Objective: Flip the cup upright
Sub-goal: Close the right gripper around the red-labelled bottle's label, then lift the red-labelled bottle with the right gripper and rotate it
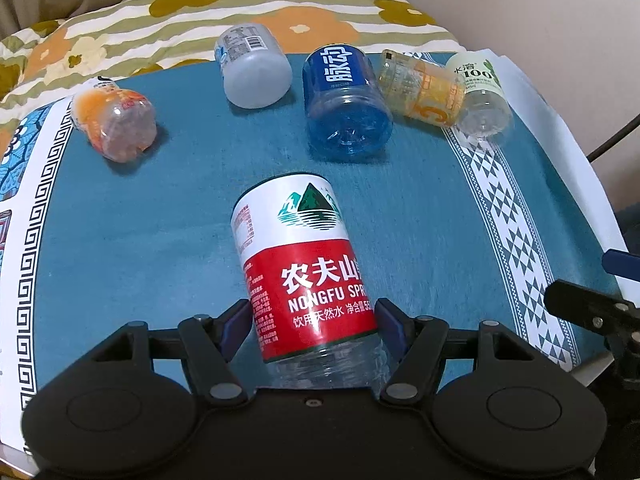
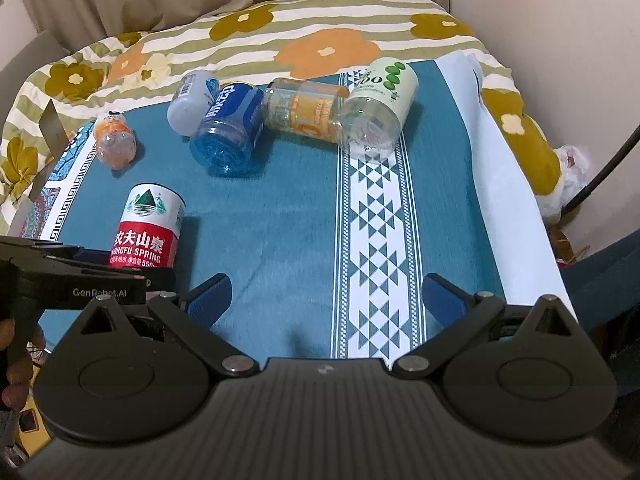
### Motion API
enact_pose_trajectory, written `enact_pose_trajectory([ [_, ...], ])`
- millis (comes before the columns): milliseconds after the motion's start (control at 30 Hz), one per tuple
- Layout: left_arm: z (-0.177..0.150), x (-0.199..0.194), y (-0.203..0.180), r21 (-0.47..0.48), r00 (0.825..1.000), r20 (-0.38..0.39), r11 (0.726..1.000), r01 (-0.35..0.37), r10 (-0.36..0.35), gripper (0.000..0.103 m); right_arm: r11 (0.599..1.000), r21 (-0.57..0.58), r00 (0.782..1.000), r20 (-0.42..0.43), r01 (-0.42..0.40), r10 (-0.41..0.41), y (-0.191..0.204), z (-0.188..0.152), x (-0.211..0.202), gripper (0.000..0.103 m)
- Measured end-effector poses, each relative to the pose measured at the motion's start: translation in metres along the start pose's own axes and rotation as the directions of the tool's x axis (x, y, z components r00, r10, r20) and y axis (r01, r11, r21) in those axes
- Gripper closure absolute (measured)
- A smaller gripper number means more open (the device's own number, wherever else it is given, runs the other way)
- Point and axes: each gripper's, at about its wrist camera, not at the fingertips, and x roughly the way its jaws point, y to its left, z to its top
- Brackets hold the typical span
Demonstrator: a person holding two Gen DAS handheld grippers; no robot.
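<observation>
- A teal patterned cloth (image 2: 280, 232) covers the bench in front of you, with a flowered quilt (image 2: 320, 40) behind it and pale curtains beyond.
- Your left hand-held gripper (image 1: 312, 320) is clenched on the red-and-white cup (image 1: 304, 264), its blue pads pressing both sides near the clear lower end; the cup leans, with its far end pointing away from you.
- From the right wrist view, that cup (image 2: 148, 228) sits at the left of the cloth.
- Your right hand-held gripper (image 2: 326, 296) is spread wide with nothing between its fingers, above the white triangle band (image 2: 372, 240).
- Five more containers lie on their sides at the far edge: orange (image 1: 114, 124), grey (image 1: 254, 66), blue (image 1: 344, 100), yellow (image 1: 424, 88) and green-labelled (image 1: 480, 96).
</observation>
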Motion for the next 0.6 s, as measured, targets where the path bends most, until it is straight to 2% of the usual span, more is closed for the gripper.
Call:
enact_pose_trajectory([
  [133,0.000,0.001,-0.001,-0.002,1.000,0.001,1.000,-0.008,0.008,0.027,1.000,0.003,1.000,-0.001,0.003,-0.003,-0.003,-0.002,-0.002,0.000],
  [200,0.000,0.001,-0.002,-0.002,1.000,0.004,1.000,-0.018,0.018,0.014,1.000,0.003,1.000,0.000,0.005,-0.005,-0.005,-0.004,-0.003,0.000],
  [267,-0.001,0.000,-0.003,0.000,1.000,0.014,1.000,-0.023,0.023,0.009,1.000,0.004,1.000,0.006,0.006,-0.006,-0.006,-0.005,-0.005,0.000],
  [533,-0.005,-0.012,-0.009,-0.006,0.998,0.056,0.999,-0.038,0.039,0.008,1.000,0.010,0.999,0.035,0.009,-0.009,-0.012,-0.009,-0.017,0.000],
  [600,-0.007,-0.021,-0.011,-0.007,0.996,0.083,0.999,-0.044,0.045,0.005,1.000,0.007,0.999,0.043,0.009,-0.009,-0.013,-0.009,-0.021,0.000],
])
